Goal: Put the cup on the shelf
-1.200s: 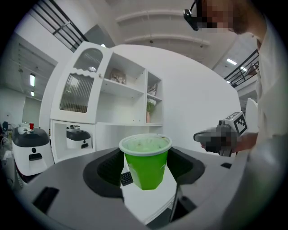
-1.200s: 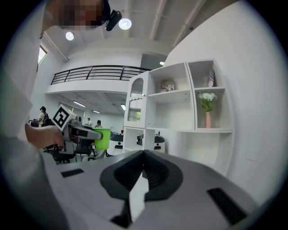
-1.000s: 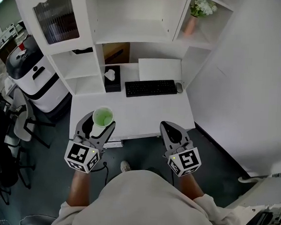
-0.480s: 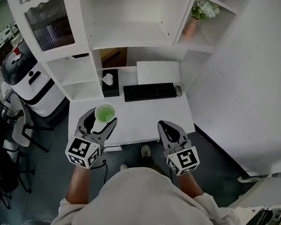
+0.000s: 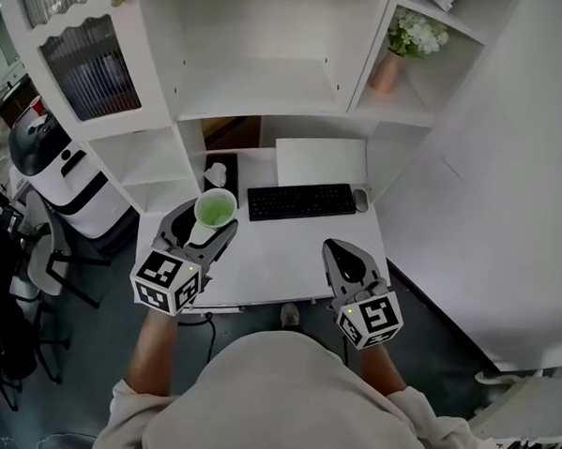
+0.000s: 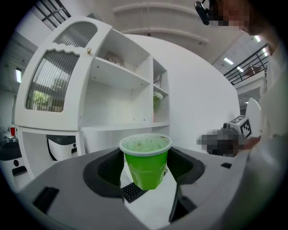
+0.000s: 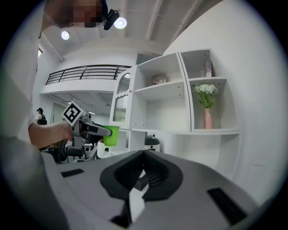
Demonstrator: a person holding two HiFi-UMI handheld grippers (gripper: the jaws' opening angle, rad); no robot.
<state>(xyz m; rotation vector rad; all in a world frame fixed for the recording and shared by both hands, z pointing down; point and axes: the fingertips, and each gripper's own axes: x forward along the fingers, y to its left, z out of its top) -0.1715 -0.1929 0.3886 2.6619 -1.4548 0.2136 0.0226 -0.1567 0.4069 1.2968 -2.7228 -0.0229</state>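
Note:
A green plastic cup stands upright between the jaws of my left gripper, which is shut on its lower wall and holds it in the air over the desk's left part. In the left gripper view the cup fills the middle, with the white shelf unit behind it. The broad middle shelf lies above and ahead of the cup. My right gripper hovers over the desk's front right, shut, with nothing in it. From the right gripper view the cup shows at the left.
On the white desk lie a black keyboard, a mouse, a white pad and a black tissue box. A pink vase of flowers fills the right cubby. A white and black machine stands at the left.
My left gripper has carried the cup up and forward, towards the shelf unit. The right gripper has hardly moved.

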